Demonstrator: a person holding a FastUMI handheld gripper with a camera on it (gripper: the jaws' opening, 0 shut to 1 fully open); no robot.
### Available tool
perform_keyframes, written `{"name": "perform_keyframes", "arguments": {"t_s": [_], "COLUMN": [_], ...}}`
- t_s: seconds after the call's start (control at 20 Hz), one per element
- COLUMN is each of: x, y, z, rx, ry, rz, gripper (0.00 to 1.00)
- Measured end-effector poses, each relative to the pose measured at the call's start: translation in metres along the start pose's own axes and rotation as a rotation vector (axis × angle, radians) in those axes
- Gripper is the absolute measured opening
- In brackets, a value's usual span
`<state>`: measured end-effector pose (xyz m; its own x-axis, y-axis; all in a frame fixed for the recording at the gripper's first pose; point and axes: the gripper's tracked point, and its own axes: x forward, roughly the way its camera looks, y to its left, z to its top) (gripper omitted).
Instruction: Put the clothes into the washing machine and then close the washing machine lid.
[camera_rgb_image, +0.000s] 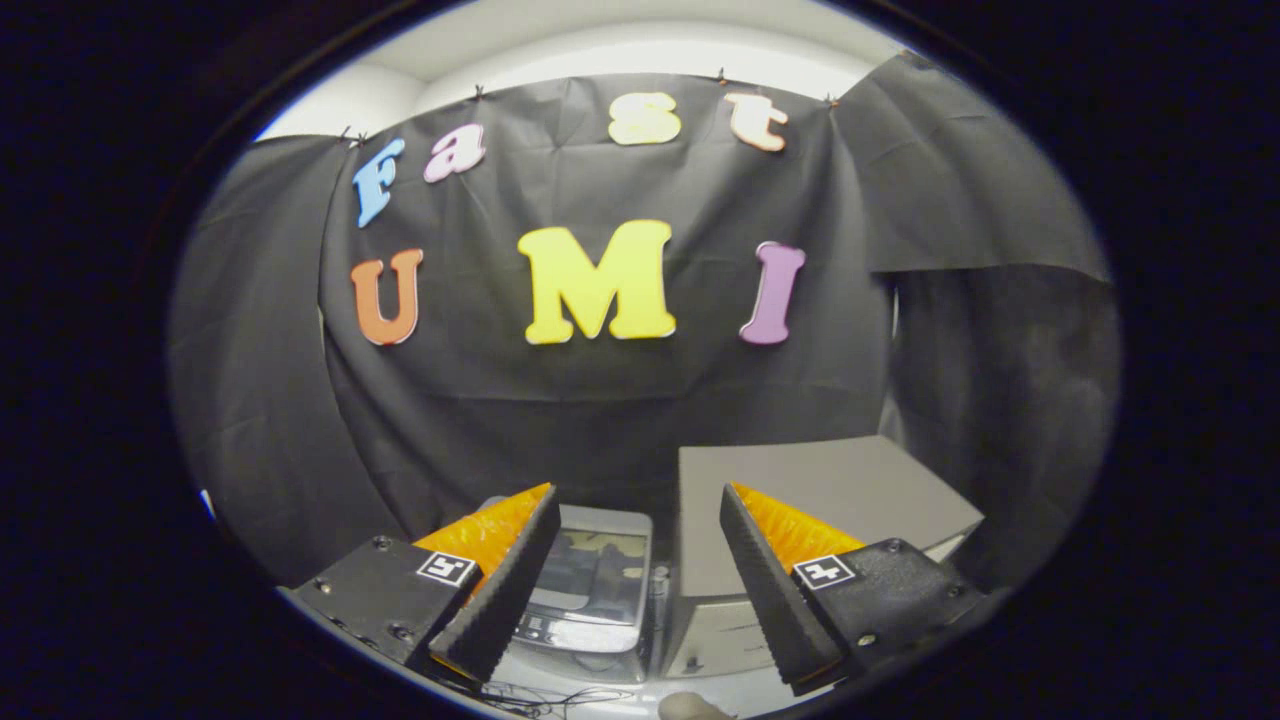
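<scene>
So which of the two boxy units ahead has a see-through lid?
The small washing machine, seen between the open gripper fingers; the grey box beside it has a plain opaque top.

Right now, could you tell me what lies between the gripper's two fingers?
In the gripper view, the open gripper holds nothing; beyond the gap sit the washing machine, lid down, and the grey box beside it.

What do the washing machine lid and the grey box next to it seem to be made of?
The washing machine lid looks like glossy see-through plastic or glass: dark shapes show through it and it reflects light. The grey box beside it looks like matte board or plastic, flat and without shine. The gripper hangs above both, jaws open.
</scene>
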<state>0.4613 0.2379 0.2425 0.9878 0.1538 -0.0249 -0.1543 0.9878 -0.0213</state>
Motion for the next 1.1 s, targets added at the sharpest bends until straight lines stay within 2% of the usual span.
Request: {"name": "perform_keyframes", "arguments": {"t_s": [0.25, 0.55, 0.75, 0.85, 1.1], "x": [-0.063, -0.136, -0.196, -0.218, -0.278], "y": [-0.077, -0.161, -0.196, -0.216, -0.234], "z": [-0.010, -0.073, -0.114, -0.129, -0.173], "rx": [-0.010, 0.044, 0.011, -0.025, 0.015], "ry": [-0.059, -0.038, -0.046, -0.048, 0.032], "rz": [-0.025, -0.069, -0.048, -0.077, -0.074], "gripper": [1.00, 1.00, 1.00, 1.00, 1.00]}}
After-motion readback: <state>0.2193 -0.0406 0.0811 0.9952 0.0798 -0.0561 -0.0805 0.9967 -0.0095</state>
